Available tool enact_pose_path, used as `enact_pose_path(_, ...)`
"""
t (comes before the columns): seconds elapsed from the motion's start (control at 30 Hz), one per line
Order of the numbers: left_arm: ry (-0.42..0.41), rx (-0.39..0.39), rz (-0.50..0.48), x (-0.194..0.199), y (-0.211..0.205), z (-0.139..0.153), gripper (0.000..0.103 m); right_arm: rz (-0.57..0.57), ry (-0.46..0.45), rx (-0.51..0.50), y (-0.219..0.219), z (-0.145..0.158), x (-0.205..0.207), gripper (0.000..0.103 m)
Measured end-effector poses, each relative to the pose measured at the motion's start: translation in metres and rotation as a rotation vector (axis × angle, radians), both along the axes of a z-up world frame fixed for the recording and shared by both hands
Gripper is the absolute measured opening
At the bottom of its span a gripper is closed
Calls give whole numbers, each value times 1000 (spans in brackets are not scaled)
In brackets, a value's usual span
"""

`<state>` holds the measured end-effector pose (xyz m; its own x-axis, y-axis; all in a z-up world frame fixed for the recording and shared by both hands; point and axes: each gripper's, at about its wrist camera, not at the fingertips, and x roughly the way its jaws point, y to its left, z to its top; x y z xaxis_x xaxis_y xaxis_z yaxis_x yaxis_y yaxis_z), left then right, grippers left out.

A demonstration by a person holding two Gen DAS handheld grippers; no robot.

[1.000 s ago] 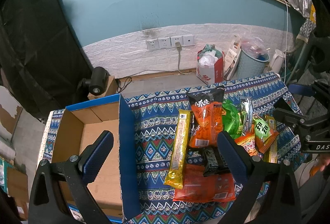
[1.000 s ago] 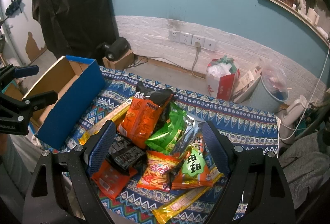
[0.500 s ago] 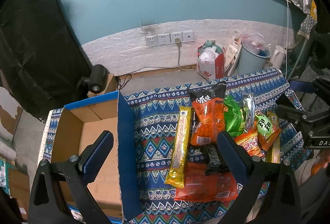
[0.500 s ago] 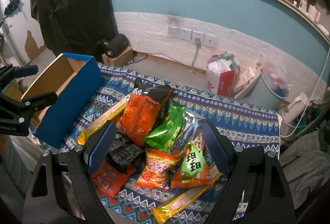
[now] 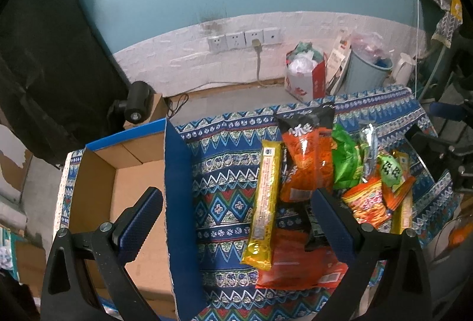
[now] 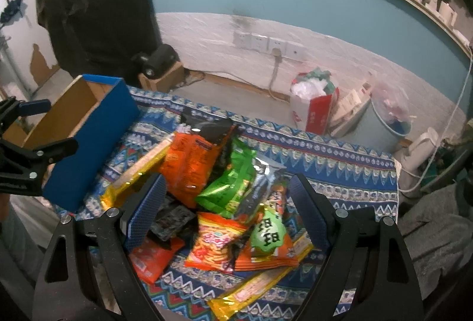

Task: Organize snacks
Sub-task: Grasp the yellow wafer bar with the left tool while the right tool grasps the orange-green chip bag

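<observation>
Left wrist view: the left gripper (image 5: 236, 211) is hovering with its jaws spread wide and gripping nothing, straddling the blue wall of the cardboard box (image 5: 177, 202). The box is standing empty at the left end of the patterned cloth (image 5: 224, 173). The snack pile is lying just right of it: one long yellow pack (image 5: 264, 202) nearest the box, one large orange bag (image 5: 307, 158) overlapping it, one flat red pack (image 5: 298, 264) beneath.

Right wrist view: the right gripper (image 6: 226, 208) is hanging released over the pile, framing one green bag (image 6: 233, 182), one silver pack (image 6: 260, 188), one dark pack (image 6: 174, 220), one orange noodle bag (image 6: 215, 241) and one green-labelled pack (image 6: 269, 235). A second yellow pack (image 6: 260, 285) is lying nearest the camera.

Recommended procedure: take the topmost bag first, pinching a sealed edge rather than the puffed middle, lifting clear before crossing to the box.
</observation>
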<state>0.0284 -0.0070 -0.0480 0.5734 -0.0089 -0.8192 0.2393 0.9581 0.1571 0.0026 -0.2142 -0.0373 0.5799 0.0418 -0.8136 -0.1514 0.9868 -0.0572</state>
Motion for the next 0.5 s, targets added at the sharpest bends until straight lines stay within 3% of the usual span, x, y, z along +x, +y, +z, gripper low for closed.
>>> enact_pose_path(0.17, 40, 14, -15, 12, -4, -16, 102, -36, 46, -19, -14, -14, 14, 84)
enact_pose_path(0.33, 131, -5, -37, 29, -14, -42, 102, -66, 108, -36, -29, -33, 26, 84)
enact_pose_path(0.5, 201, -23, -40, 44, -20, -67, 102, -87, 194, -65, -43, -65, 37, 84)
